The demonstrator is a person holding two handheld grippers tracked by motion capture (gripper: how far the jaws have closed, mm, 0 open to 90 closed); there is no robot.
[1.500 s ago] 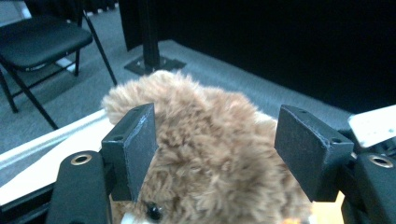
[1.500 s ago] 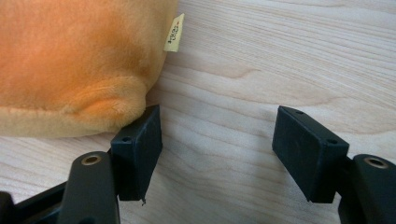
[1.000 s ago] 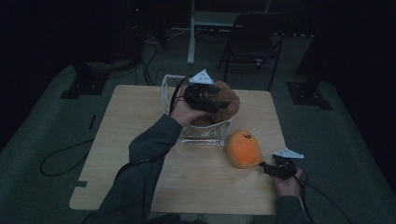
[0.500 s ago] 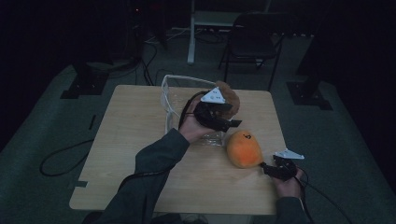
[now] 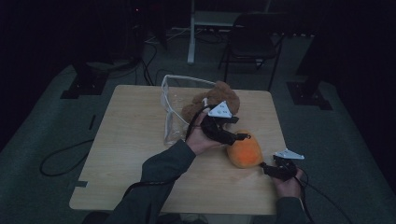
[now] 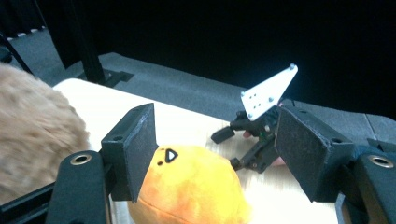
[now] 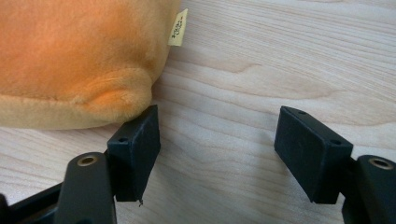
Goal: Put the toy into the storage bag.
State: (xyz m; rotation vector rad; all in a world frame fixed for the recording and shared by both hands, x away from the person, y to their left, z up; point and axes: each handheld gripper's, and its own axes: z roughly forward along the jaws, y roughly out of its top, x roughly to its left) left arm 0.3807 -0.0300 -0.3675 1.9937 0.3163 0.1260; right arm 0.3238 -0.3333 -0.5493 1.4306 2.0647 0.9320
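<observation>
Hovering with jaws wide and empty, left gripper over the soft, light, squashy round orange plush toy lying lower right of centre on the pale wooden table, looking best pinched across its plump middle, right gripper waiting open beside it.

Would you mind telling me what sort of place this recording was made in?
Probably a dim lab or studio room rather than a home: a lone wooden table stands on grey carpet, cables trail across the floor, and a black chair and dark equipment stands sit behind it.
</observation>
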